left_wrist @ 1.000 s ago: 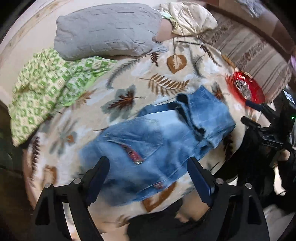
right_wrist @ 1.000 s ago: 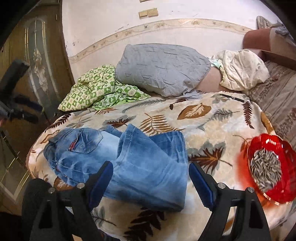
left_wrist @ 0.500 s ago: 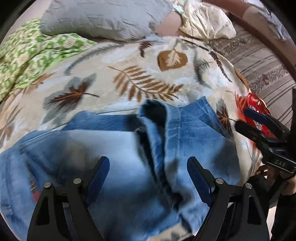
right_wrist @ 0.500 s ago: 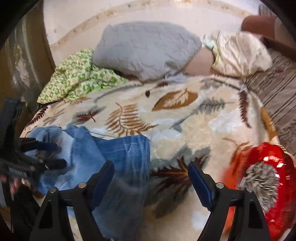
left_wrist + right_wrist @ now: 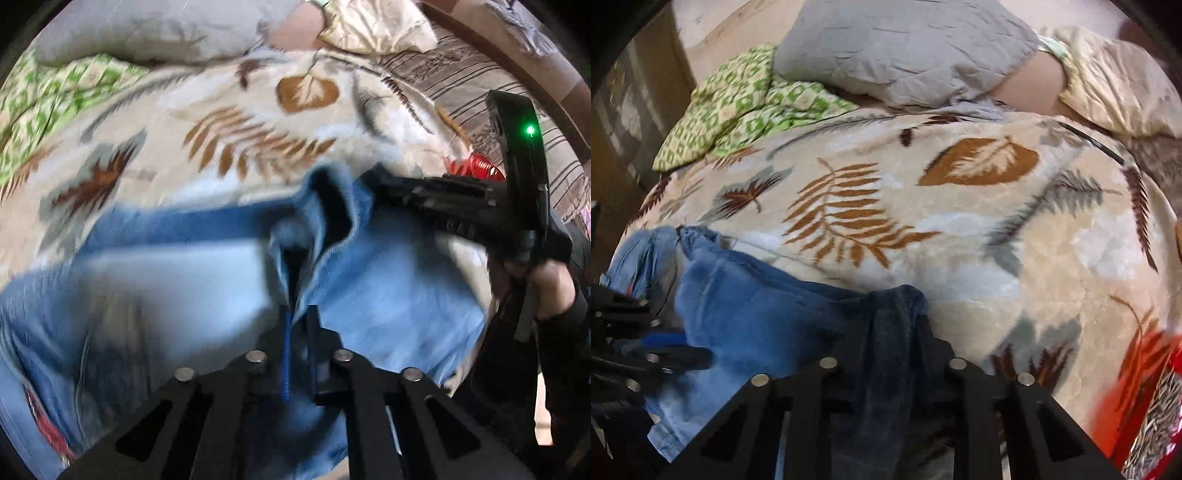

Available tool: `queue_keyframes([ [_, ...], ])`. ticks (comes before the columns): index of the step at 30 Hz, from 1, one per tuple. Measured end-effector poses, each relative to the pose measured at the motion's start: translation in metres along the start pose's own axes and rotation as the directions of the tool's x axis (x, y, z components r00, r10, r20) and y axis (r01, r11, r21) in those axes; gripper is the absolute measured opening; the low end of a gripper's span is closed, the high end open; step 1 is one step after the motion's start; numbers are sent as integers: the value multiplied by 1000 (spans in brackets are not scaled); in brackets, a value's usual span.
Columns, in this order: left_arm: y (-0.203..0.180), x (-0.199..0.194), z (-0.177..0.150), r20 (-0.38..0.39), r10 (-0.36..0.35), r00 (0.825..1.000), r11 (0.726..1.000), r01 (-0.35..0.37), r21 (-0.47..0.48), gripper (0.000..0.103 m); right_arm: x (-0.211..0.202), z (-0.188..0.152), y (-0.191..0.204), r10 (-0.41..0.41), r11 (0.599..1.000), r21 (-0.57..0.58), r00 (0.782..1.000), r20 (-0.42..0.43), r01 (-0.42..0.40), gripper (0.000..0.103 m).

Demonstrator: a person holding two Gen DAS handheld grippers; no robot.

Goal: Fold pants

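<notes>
Left wrist view shows the pants (image 5: 184,288), blue jeans, lying partly folded on the leaf-pattern blanket (image 5: 229,122) of a bed, near its front edge. The left gripper (image 5: 299,325) has its jaws brought fully together, and a ridge of denim where two layers meet seems pinched between them, though the picture is blurred there. The right gripper (image 5: 384,184) reaches in from the right side at the far hem of the jeans.

From the right wrist view, the right gripper (image 5: 890,332) is closing its jaws, and a dark bunch of denim stands between the fingers; whether the pads already press it I cannot tell for sure, but it looks gripped.

I judge that the step in hand is taking hold of the cloth at two points for the next fold. The next move calls for lifting both points together, at even height, and carrying them across the pants so that the layers do not slip or bunch.

At the right edge of the bed sits a red bowl (image 5: 1156,417). It holds what look like sunflower seeds (image 5: 1160,406), and it is near the pants, so a wide swing could knock it.

Beyond the blanket lie a grey pillow (image 5: 905,48) and a green patterned cloth (image 5: 738,107).
</notes>
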State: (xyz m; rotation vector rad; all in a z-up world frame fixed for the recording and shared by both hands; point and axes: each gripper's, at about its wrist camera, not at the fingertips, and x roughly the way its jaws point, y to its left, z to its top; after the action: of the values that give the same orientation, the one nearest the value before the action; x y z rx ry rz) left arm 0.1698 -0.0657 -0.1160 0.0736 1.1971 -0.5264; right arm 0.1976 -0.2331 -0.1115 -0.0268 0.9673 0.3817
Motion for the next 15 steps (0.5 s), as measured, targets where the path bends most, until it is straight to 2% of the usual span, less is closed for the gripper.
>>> queue_keyframes([
  [1, 4, 5, -6, -20, 24, 1000, 1000, -24, 3, 0, 2, -1, -3, -3, 1000, 12, 1000, 0, 3, 24],
  [5, 19, 9, -13, -6, -29, 1000, 998, 29, -56, 1, 8, -3, -15, 13, 996, 92, 1000, 1, -13, 24],
  [8, 13, 5, -10, 8, -2, 1000, 1000, 2, -28, 1, 4, -2, -16, 40, 996, 81, 999, 10, -40, 29],
  [9, 11, 1, -10, 14, -2, 1000, 999, 2, -32, 3, -3, -2, -17, 51, 995, 91, 999, 12, -52, 34],
  [11, 10, -8, -10, 38, 14, 999, 999, -13, -43, 12, -17, -5, -18, 43, 994, 103, 999, 22, -45, 58],
  [12, 8, -14, -10, 54, 26, 998, 999, -24, -46, 28, -30, -9, -18, 35, 994, 105, 998, 53, -41, 76],
  [13, 7, -18, -9, 64, 37, 997, 998, -34, -49, 56, -41, -13, -18, 30, 994, 105, 996, 83, -38, 80],
  [15, 5, -30, -8, 99, 84, 992, 995, -78, -62, 78, -61, -22, -16, 25, 995, 92, 994, 107, -35, 80],
])
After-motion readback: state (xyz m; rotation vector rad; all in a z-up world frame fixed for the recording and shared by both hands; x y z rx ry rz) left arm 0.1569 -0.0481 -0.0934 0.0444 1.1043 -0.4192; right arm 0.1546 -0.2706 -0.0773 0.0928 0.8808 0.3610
